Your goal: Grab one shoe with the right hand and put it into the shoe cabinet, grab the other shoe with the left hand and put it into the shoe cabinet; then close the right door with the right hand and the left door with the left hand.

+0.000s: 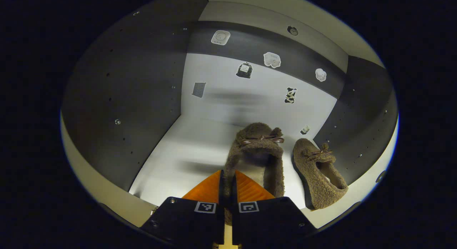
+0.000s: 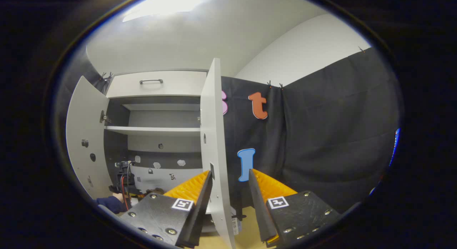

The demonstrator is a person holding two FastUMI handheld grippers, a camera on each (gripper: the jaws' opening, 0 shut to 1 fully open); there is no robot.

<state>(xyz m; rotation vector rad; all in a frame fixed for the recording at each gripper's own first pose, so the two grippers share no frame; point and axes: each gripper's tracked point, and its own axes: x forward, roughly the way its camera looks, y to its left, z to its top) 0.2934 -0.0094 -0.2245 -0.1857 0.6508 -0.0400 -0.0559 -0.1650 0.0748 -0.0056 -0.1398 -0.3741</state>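
Dark side walls and a pale back panel [image 1: 228,99] enclose the cabinet compartment seen in the left gripper view, with a pale shelf floor [image 1: 185,152] underneath. 2 fuzzy brown shoes sit inside it. The nearer shoe [image 1: 259,156], with a thin bow on its toe, points toward the back panel, and the left tongs [image 1: 227,186] are clamped on the left side wall of its opening, 1 finger inside and 1 outside. The second shoe [image 1: 319,174] lies just beside it on the right, tilted on its side near the front edge of the shelf floor and close to the right side wall [image 1: 364,127]. I cannot tell whether the 2 shoes touch. Several small stickers [image 1: 272,59] dot the back panel and the dark strip above it.

From the right gripper view, the shoe cabinet [image 2: 157,135] stands with both doors swung open. The right door [image 2: 212,142] is edge-on, and the right tongs [image 2: 230,184] are spread apart with that door's edge between the 2 fingers, the left finger lying against its face. The left door [image 2: 84,135] hangs open at the far side. A pale shelf [image 2: 151,130] crosses the inside, and a drawer front with a handle [image 2: 151,81] sits on top. Low in the opening, the other gripper [image 2: 123,177] and a dark sleeve [image 2: 110,203] reach into the bottom compartment.
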